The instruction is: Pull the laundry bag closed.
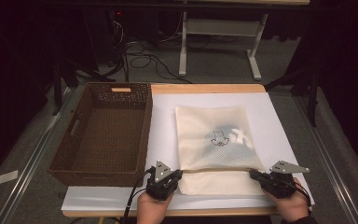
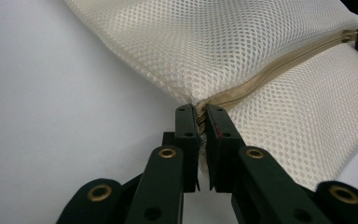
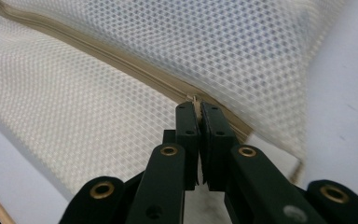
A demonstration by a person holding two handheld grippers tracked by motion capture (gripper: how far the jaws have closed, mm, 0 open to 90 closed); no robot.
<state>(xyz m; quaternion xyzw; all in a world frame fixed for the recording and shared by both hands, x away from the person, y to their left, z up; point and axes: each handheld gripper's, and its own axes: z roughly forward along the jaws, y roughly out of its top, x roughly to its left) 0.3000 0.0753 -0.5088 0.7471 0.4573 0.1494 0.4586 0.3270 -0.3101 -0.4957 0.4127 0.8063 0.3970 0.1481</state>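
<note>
The left gripper point(image 2: 202, 112) is clamped on the end of the beige zipper point(image 2: 279, 65) of a cream mesh laundry bag point(image 1: 216, 140). The right gripper point(image 3: 197, 105) pinches the small zipper pull point(image 3: 195, 99) near the other end. The bag lies mid-frame on a white board point(image 1: 279, 121), with the zipper along its lower part. A brown wicker basket point(image 1: 58, 161) sits at left.

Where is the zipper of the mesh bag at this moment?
In the high view, the zipper crosses the near part of the mesh bag, between the left gripper and right gripper.
</note>
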